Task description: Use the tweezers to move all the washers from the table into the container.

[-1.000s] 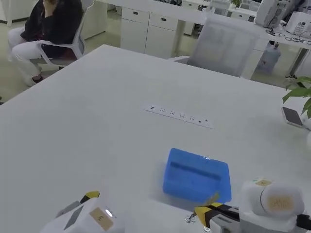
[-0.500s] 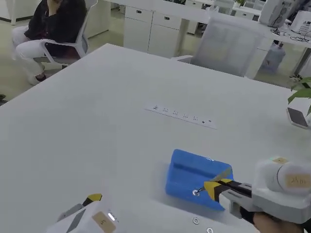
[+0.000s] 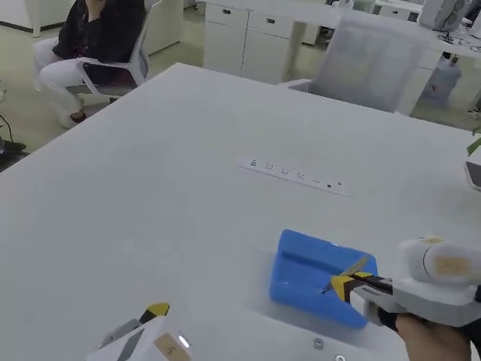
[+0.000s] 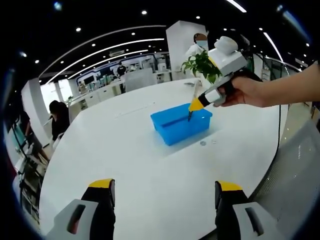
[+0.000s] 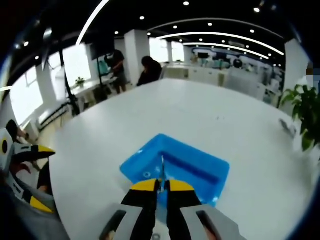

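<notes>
- From the head view: blue container (image 3: pixel 316 274) on the white table (image 3: pixel 150 188), at 5 o'clock of the flush socket strip (image 3: pixel 294 175). Two washers (image 3: pixel 318 344) on the bare tabletop just off its near wall, at 6 o'clock.
- From the right gripper view: straight down onto the container's floor, with a small ring (image 5: pixel 146 174) lying there at 10 o'clock of the tweezers (image 5: pixel 162 167) tip. Possibly a washer, too small to confirm.
- Right gripper (image 5: pixel 162 186): clenched on the tweezers, yellow tips almost meeting, just the thin metal between them. Tweezers points over the container's inside; impossible to tell whether anything is pinched in them.
- From the left gripper view: a hand (image 4: pixel 250 92) wrapped around the right gripper's body at 1 o'clock, above the container, with a potted plant (image 4: pixel 202 65) behind.
- Left gripper (image 4: pixel 165 192): released, jaws spread wide with nothing between them. Well apart from the container, at 7 o'clock of it in the head view.
</notes>
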Demonstrator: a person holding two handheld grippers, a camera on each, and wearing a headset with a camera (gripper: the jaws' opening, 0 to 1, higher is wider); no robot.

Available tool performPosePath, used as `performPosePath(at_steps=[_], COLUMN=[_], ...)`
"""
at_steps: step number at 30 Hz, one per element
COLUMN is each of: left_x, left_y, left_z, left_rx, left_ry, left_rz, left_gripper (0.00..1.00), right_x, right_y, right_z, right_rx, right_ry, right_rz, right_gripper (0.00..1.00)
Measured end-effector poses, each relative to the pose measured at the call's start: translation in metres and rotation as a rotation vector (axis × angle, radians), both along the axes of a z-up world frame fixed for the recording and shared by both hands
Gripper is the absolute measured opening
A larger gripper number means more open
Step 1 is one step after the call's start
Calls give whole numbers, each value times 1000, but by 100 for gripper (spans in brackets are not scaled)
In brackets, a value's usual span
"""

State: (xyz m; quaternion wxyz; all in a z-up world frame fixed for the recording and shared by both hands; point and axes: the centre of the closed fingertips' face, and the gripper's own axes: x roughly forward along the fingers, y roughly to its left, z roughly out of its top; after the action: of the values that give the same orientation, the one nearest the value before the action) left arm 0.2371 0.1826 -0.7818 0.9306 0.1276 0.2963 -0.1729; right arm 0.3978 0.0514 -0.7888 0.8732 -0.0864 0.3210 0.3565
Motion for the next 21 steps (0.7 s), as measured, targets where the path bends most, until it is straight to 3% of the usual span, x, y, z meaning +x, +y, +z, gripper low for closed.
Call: performPosePath(at_steps=[11, 21], left_x=[-1, -1], left_y=[-1, 0], left_z=[-2, -2], left_rx=[11, 18], left_ry=[10, 6], left_rz=[-8, -6], left_gripper=[83, 82], right_x=[3, 3], right_y=[10, 6], right_z=[-21, -26], right_rx=[-12, -16], right_ry=[36, 51], right_rz=[14, 6], right_gripper=[2, 3])
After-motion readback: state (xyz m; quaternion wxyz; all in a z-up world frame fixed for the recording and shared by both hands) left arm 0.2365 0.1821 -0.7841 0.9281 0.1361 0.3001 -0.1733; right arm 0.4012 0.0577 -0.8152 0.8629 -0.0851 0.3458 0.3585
